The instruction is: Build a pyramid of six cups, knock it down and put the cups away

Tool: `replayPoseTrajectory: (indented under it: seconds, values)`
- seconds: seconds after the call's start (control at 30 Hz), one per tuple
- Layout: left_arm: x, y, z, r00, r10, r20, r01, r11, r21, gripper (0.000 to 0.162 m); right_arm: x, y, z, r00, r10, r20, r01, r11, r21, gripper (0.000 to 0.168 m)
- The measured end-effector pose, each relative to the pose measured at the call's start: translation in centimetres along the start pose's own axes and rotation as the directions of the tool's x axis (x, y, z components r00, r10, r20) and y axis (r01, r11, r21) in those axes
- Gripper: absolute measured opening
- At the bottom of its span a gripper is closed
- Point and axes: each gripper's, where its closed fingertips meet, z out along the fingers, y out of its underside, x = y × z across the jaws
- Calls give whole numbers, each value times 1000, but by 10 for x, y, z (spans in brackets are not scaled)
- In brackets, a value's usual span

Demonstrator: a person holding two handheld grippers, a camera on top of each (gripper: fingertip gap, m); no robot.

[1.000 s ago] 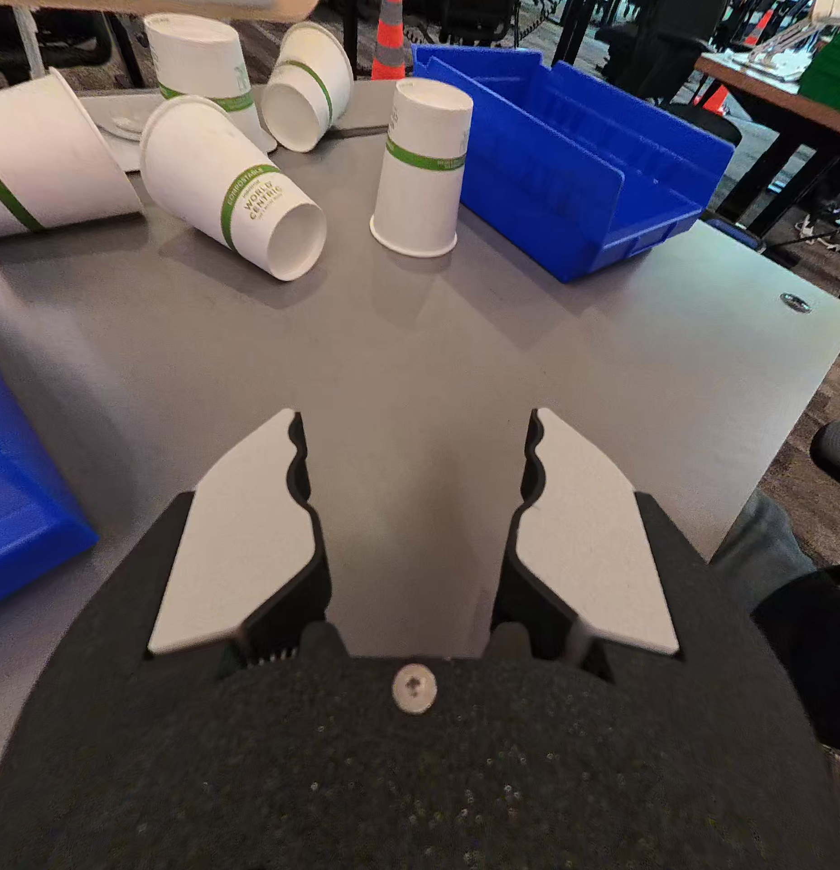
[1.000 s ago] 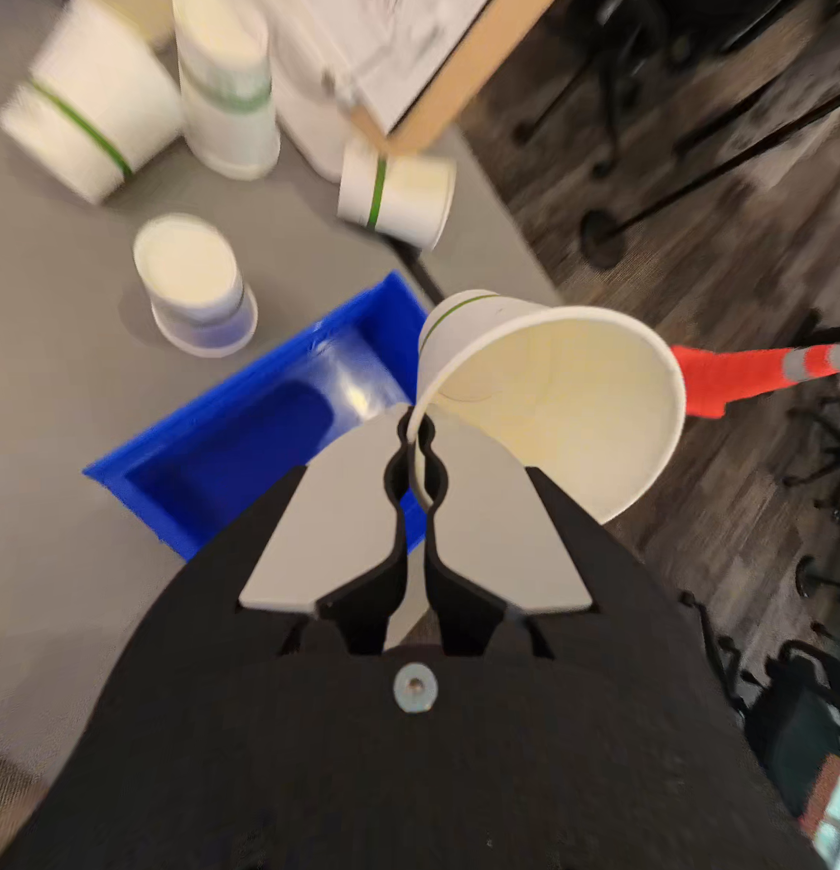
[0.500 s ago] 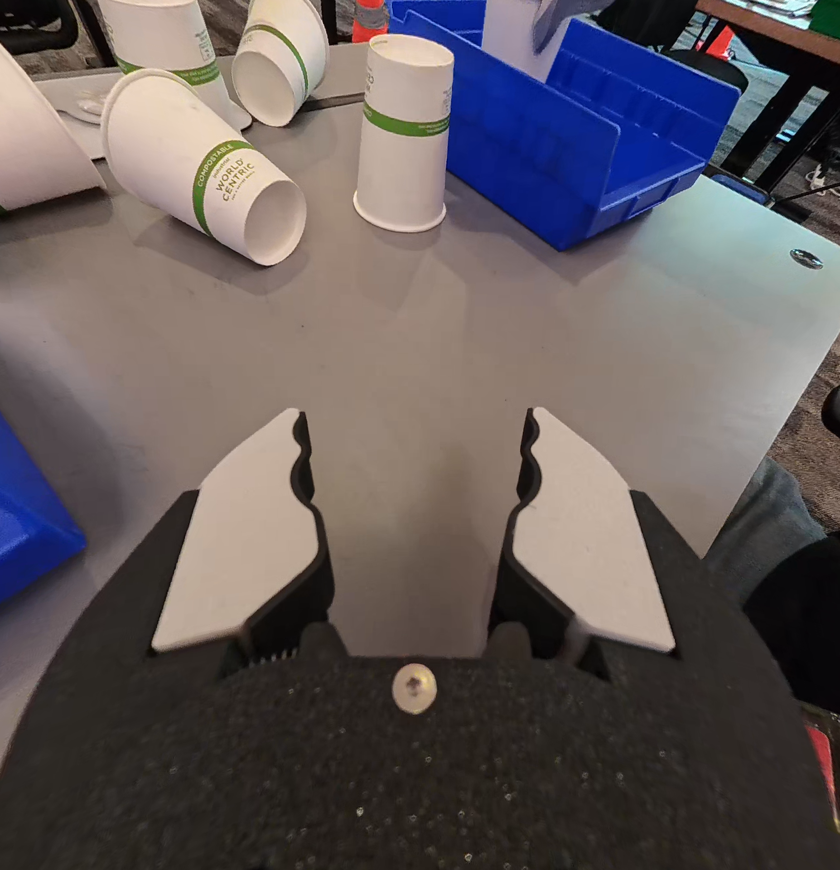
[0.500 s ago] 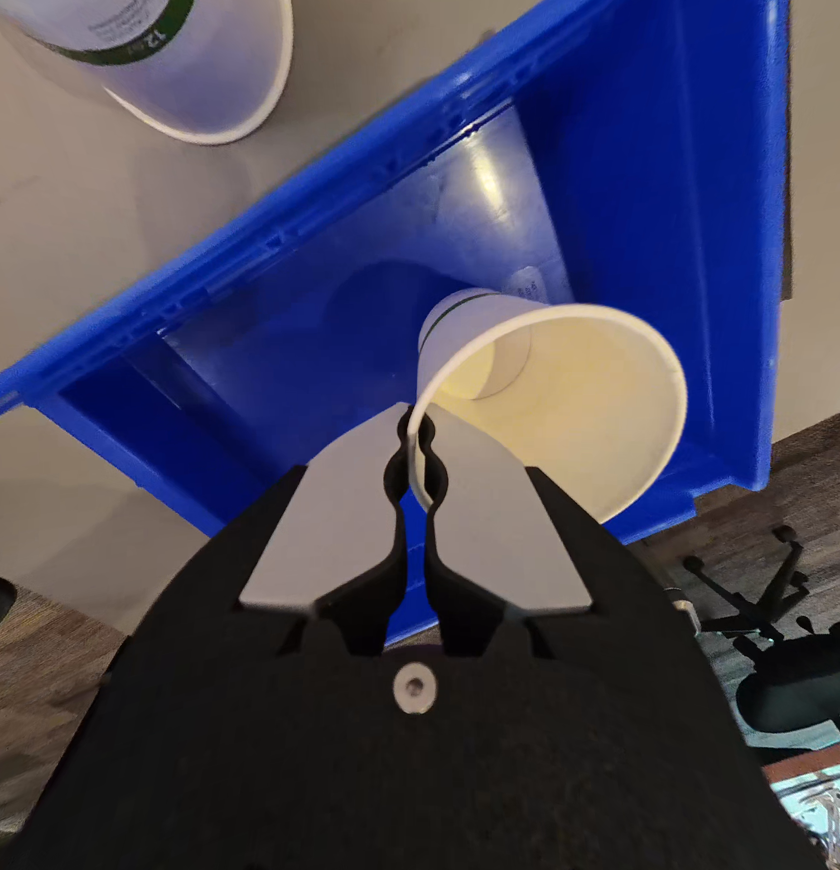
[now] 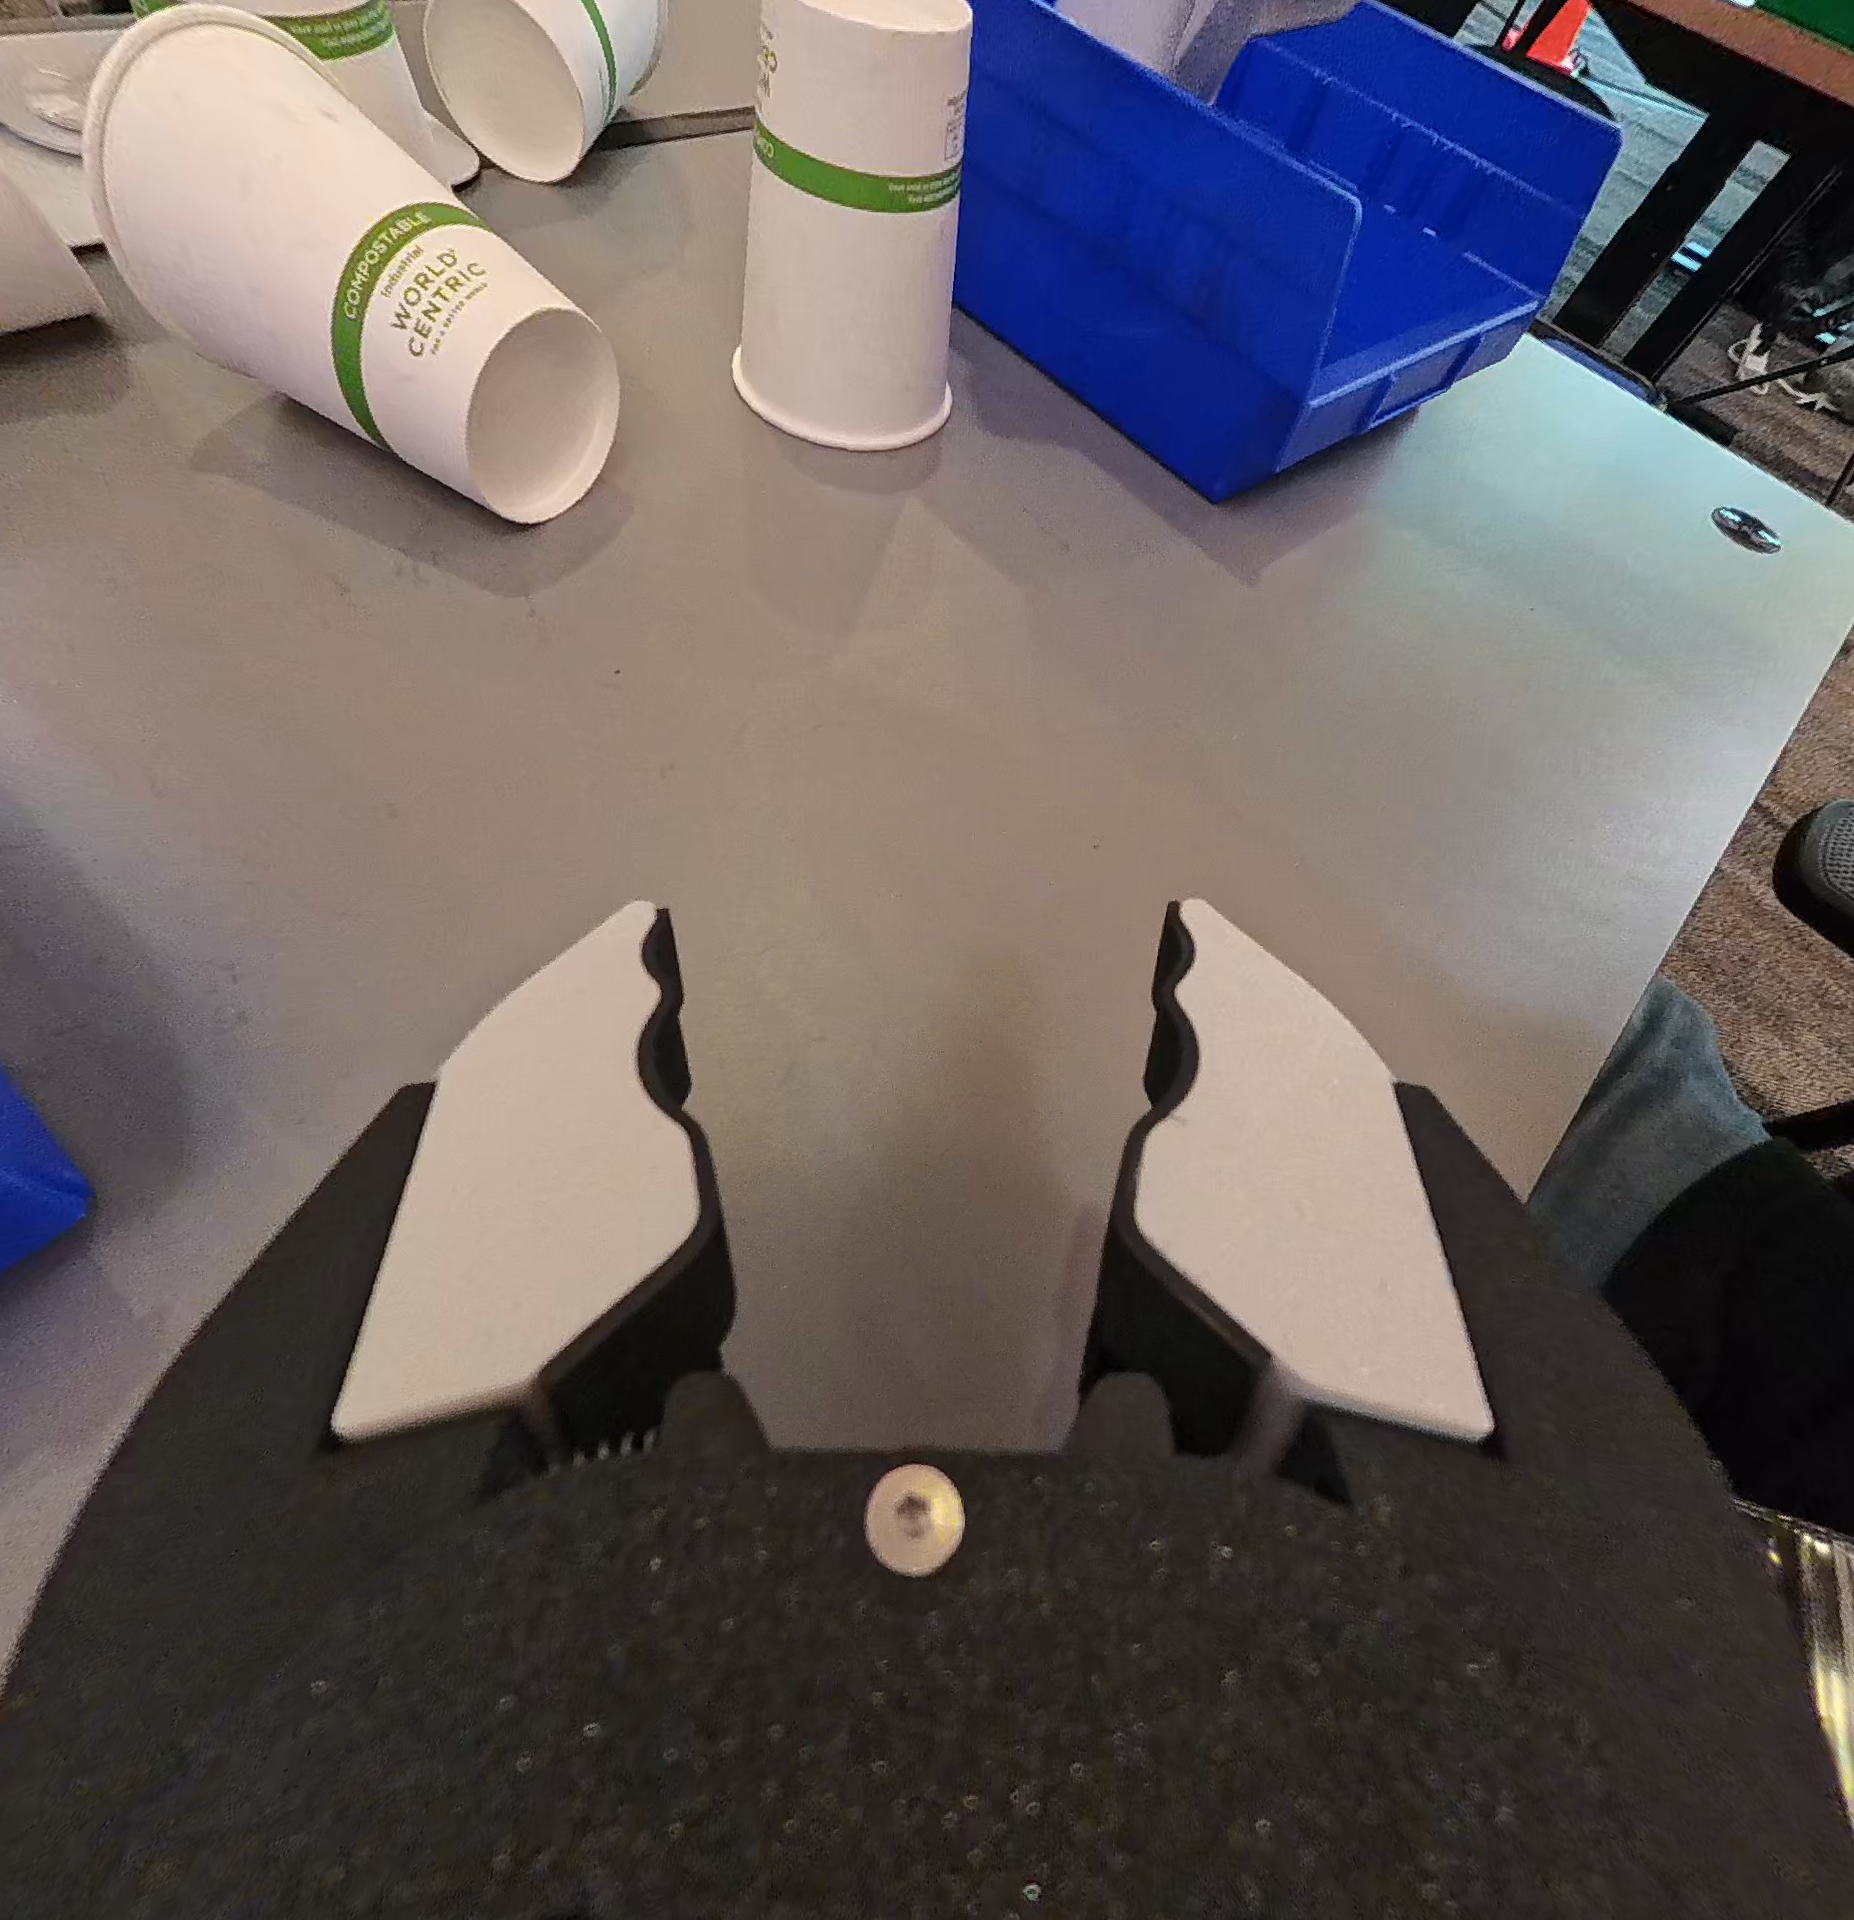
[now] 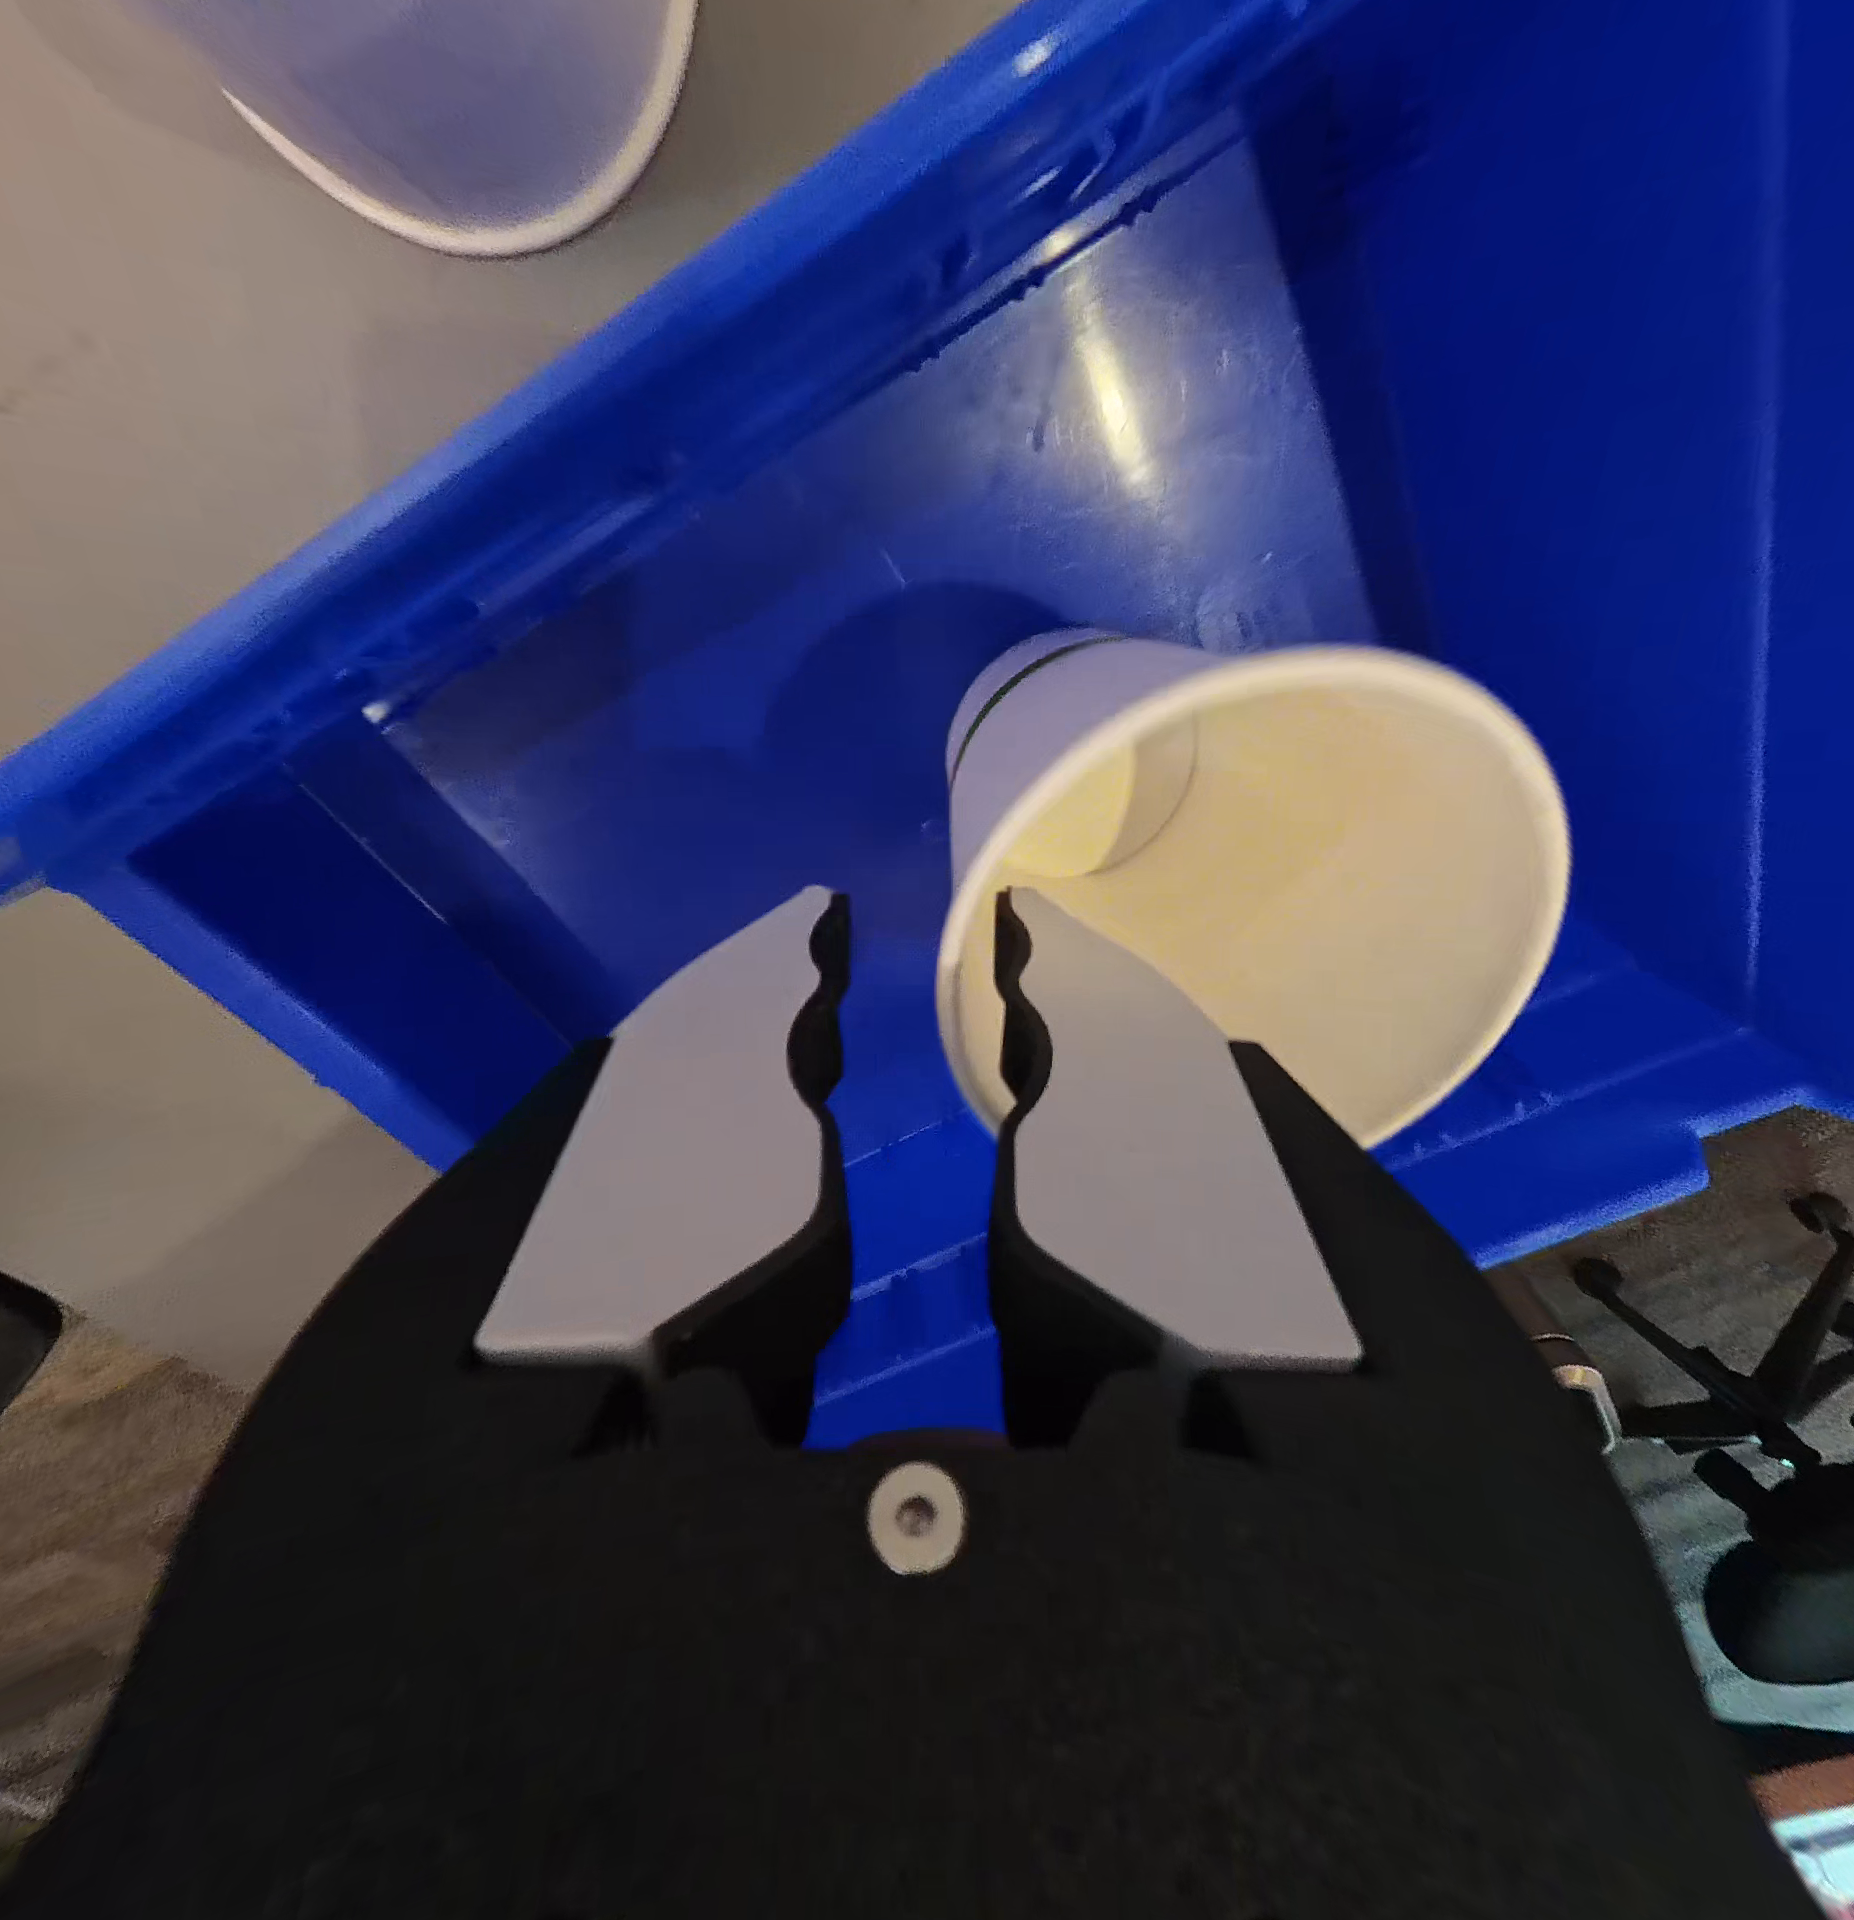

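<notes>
White paper cups with a green band lie scattered on the grey table (image 5: 902,727). One cup (image 5: 362,270) lies on its side, one (image 5: 850,229) stands upside down next to the blue bin (image 5: 1245,301), and others (image 5: 538,73) lie farther back. My left gripper (image 5: 915,925) is open and empty above the bare table. My right gripper (image 6: 918,914) is open above the blue bin (image 6: 611,540). A cup (image 6: 1266,894) sits inside the bin, mouth towards me, with my right finger inside its rim and my left finger outside it.
A second blue bin corner (image 5: 9,1174) shows at the left edge. The table's right edge (image 5: 1785,727) borders carpet and a chair (image 5: 1837,883). A person's leg (image 5: 1671,1143) is at the right. An upside-down cup (image 6: 466,114) stands beside the bin.
My right gripper carried the cup down into the blue bin and its jaws opened off the rim. My left gripper moved forward towards the cups, staying open.
</notes>
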Motion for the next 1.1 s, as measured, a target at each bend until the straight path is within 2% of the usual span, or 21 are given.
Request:
replayPoseTrajectory:
  seconds: [0.07, 0.13, 0.23, 0.3, 0.4, 0.47, 0.5, 0.57, 0.63, 0.77, 0.83, 0.93, 1.1]
  values:
    - [1, -1, 0, 1000, -6, -11, 6, 1000, 6, 86, -2, -3, -14, 1000, 11, -26, -9, 997, 71, 30]
    - [3, -3, -1, 1000, -2, -21, 3, 1000, 16, 87, -9, -12, -39, 997, 25, -70, -10, 979, 204, 40]
    - [6, -7, -3, 999, 26, -35, -24, 999, 40, 88, -32, -26, -86, 988, 53, -148, 22, 888, 460, 47]
    - [9, -11, -4, 998, 49, -48, -46, 997, 64, 91, -67, -41, -116, 987, 54, -152, 59, 755, 653, 49]
    - [14, -16, -6, 995, 79, -63, -73, 993, 96, 92, -146, -65, -146, 998, 7, -57, 49, 425, 904, 58]
    - [16, -18, -8, 993, 93, -68, -85, 990, 110, 92, -198, -74, -146, 998, -40, 49, -38, 230, 973, 60]
    - [17, -19, -8, 993, 98, -67, -89, 989, 117, 93, -221, -76, -139, 992, -64, 107, -95, 167, 981, 62]
    - [18, -18, -7, 992, 106, -72, -97, 988, 117, 95, -256, -81, -116, 974, -78, 214, -206, 94, 974, 63]
    - [16, -16, -6, 992, 107, -72, -99, 989, 105, 98, -283, -86, -88, 961, -81, 263, -255, 96, 962, 64]
    - [5, -21, -4, 990, 131, -52, -125, 987, 97, 99, -313, -92, -50, 986, -94, 136, -113, 220, 969, 62]
    - [-10, -32, -5, 986, 165, -24, -163, 985, 48, 98, -324, -96, -45, 981, -126, 151, -119, 231, 966, 60]
    - [-47, -61, -6, 957, 289, 27, -286, 954, -88, 97, -333, -100, -40, 973, -163, 165, -118, 267, 957, 59]
    - [-147, -130, 22, 833, 529, 162, -469, 831, -300, 92, -336, -98, -34, 972, -184, 146, -87, 294, 952, 55]
